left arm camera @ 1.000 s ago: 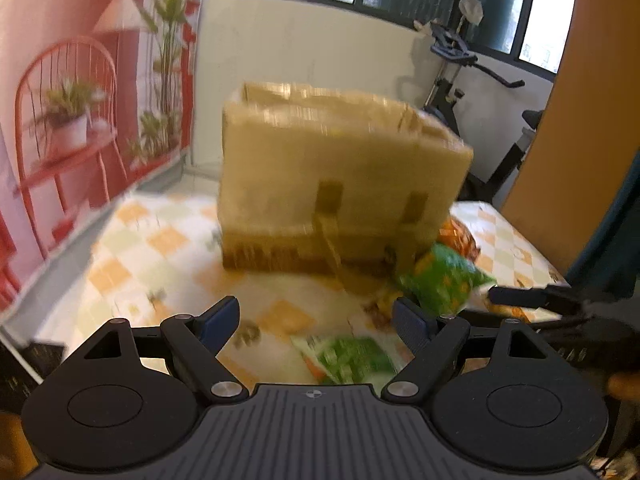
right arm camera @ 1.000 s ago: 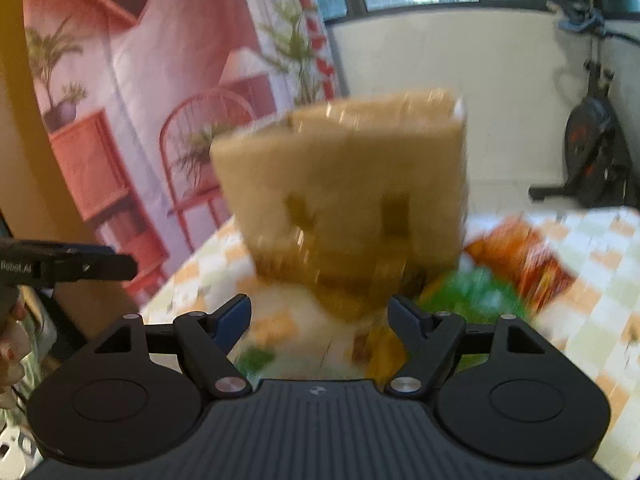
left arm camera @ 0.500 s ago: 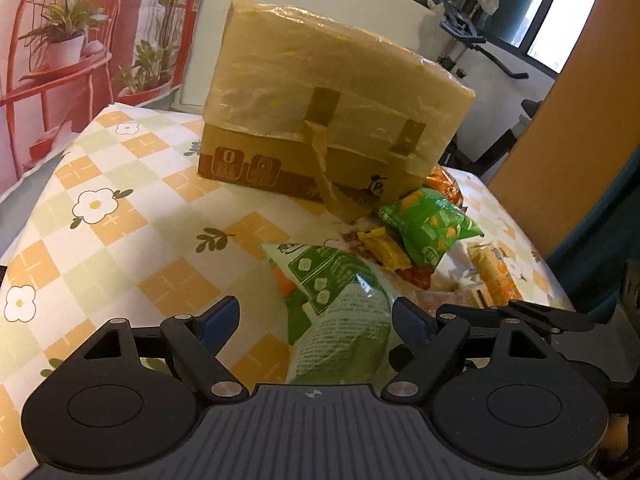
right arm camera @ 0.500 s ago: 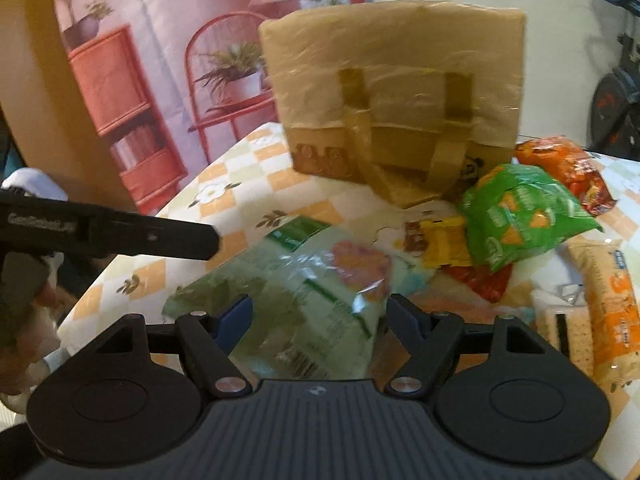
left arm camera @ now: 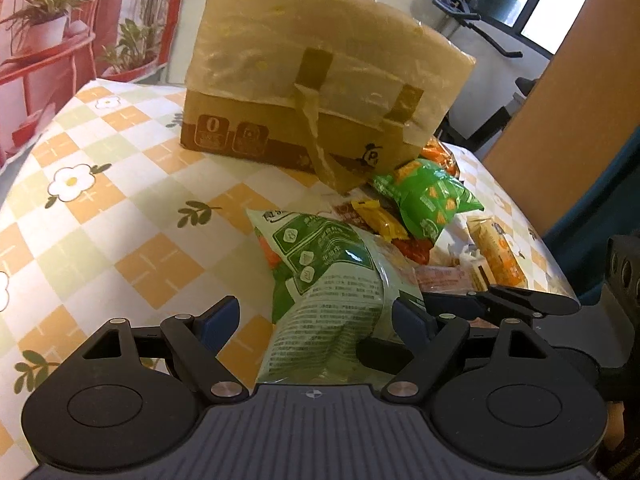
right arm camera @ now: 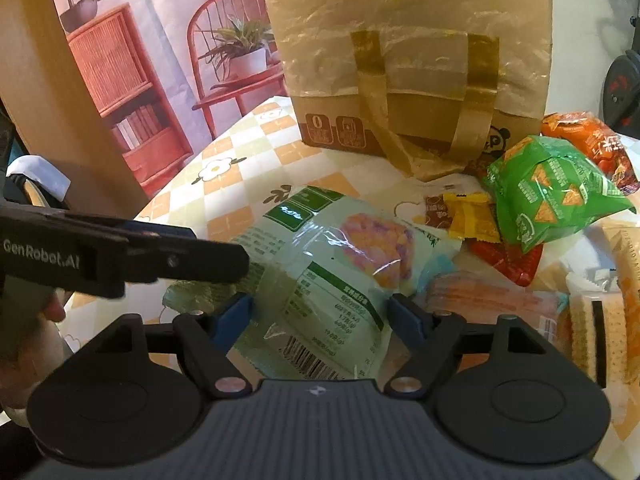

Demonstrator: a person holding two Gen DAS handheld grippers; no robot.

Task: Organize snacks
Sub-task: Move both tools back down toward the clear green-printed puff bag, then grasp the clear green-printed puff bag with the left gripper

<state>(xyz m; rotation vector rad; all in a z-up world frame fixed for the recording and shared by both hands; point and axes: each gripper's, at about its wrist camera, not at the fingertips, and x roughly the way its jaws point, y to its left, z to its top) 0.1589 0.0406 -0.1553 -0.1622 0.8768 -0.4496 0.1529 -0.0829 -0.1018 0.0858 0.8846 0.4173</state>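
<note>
Both tongs hang over the pale green snack bag (right arm camera: 320, 276) lying flat at the near edge of the desk (left arm camera: 120, 208), left of the snack pile. Left tongs (left arm camera: 316, 320) stand wide apart, nothing gripped; the bag's near end sits between the pads but no pad presses on it. Right tongs (right arm camera: 320, 316) are also wide, jaws have just been opening a little, the bag lies between and below them, not pinched. The right tongs' finger reaches in from the right edge of the left view; the left tongs' finger crosses the left side of the right view.

Step in hand, as a guess: pick up this bag. It is puffy and slick, so pinch a sealed edge or a flat corner, not the air-filled middle, and close slowly so it does not pop or slide. Only one tool should take it; the other needs to stay clear, since the two are close together.

Containers: the tan tote bag (right arm camera: 412, 52) stands upright at the back of the desk, handles hanging down its front, top looks folded shut, inside not visible. Probably the target, and it would need opening first.

Loose on the desk: bright green chip bag (right arm camera: 556, 192) just beside the tote, orange bag (right arm camera: 592, 136) behind it, small yellow packet (right arm camera: 468, 216), red packet (right arm camera: 508, 260), wafer packs (right arm camera: 592, 328) at right.
</note>
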